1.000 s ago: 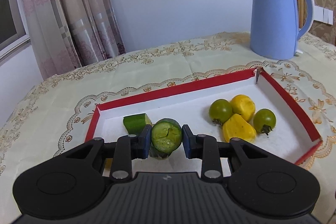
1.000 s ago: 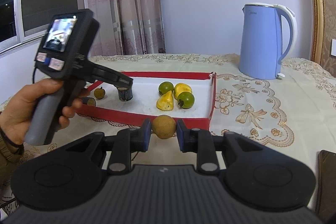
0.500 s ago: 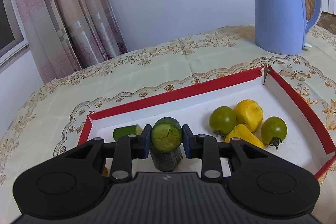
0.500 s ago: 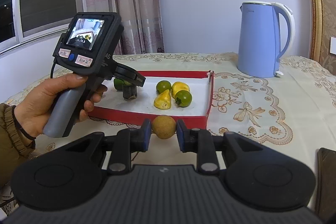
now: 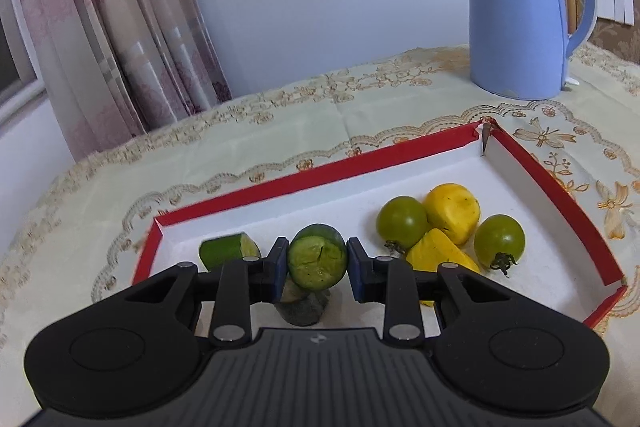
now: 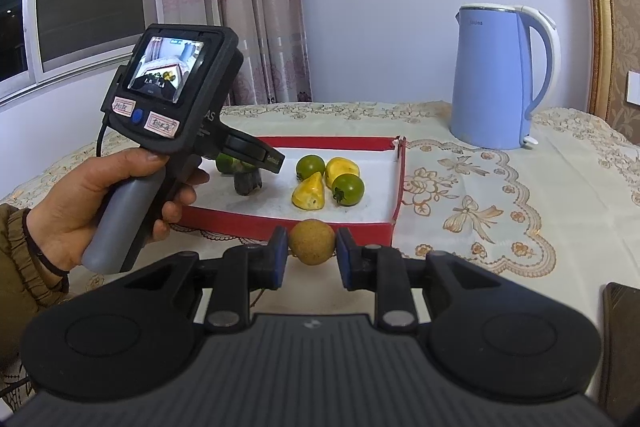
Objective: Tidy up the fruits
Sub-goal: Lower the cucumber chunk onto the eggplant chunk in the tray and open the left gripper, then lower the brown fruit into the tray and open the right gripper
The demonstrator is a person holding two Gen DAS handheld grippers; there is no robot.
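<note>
The cucumber piece (image 5: 317, 261) stands upright on the tray (image 5: 552, 187) floor between the left gripper's (image 5: 317, 269) pads, which are spread slightly and not gripping it. Just left of that tool lies a lime wedge (image 5: 224, 251); to its right sit 2 green tomatoes (image 5: 401, 222) and 2 yellow pieces (image 5: 453, 207). The right gripper (image 6: 311, 251), before the tray's near wall, brackets a brown fruit (image 6: 311, 241); whether its pads are pressing it I cannot tell.

I can read "Midea" near the top of the blue kettle (image 5: 516, 23). My left gripper (image 6: 256, 163) shows the letters "AS" on its side. Its two small stickers are too blurry to read.
</note>
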